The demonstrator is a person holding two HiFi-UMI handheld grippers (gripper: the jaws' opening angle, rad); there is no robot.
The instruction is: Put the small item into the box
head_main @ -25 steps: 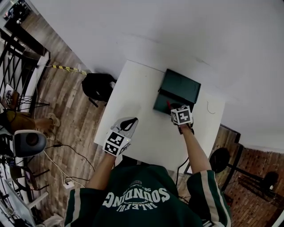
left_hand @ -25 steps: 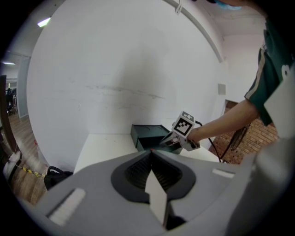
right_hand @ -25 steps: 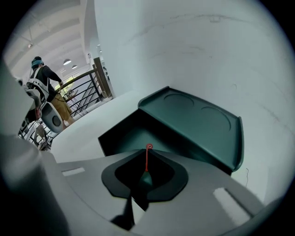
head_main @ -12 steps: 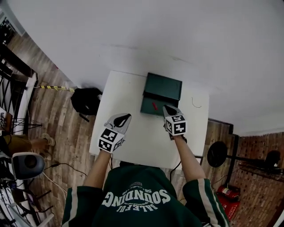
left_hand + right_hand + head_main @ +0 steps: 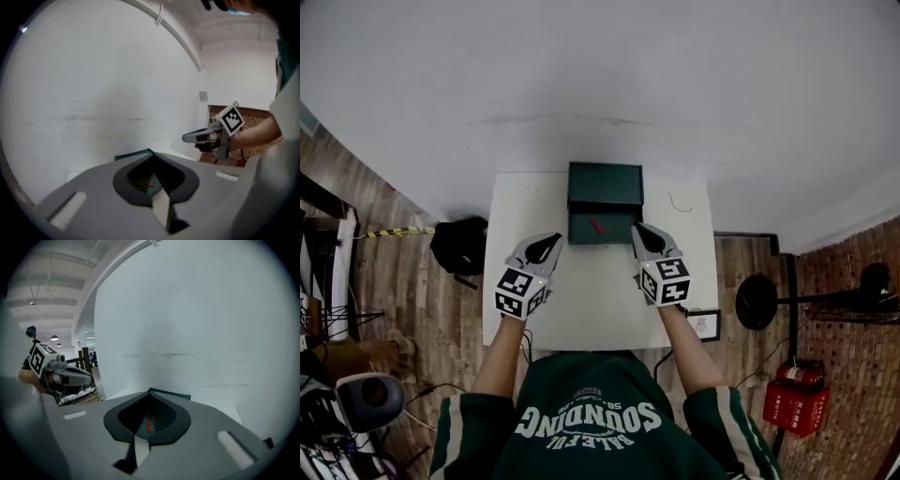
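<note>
A dark green box (image 5: pixel 605 202) stands open at the far middle of the white table (image 5: pixel 591 300), its lid raised at the back. A small red item (image 5: pixel 596 226) lies inside it. The left gripper (image 5: pixel 547 245) is shut and empty just in front of the box's left corner. The right gripper (image 5: pixel 641 233) is also shut and empty, by the box's right front corner. In the left gripper view the red item (image 5: pixel 150 185) shows past the jaws, with the right gripper (image 5: pixel 188 138) off to the right. The right gripper view shows the red item (image 5: pixel 149 426) and the box's edge (image 5: pixel 171 393).
A black bag (image 5: pixel 457 246) lies on the wooden floor left of the table. Right of the table are a round black stand (image 5: pixel 757 302), a small framed picture (image 5: pixel 703 324) and a red extinguisher (image 5: pixel 794 405). A white wall rises just behind the box.
The right gripper has drawn back from over the box, and the red item stays inside. Both grippers now sit level in front of the box. The head view has swung round.
</note>
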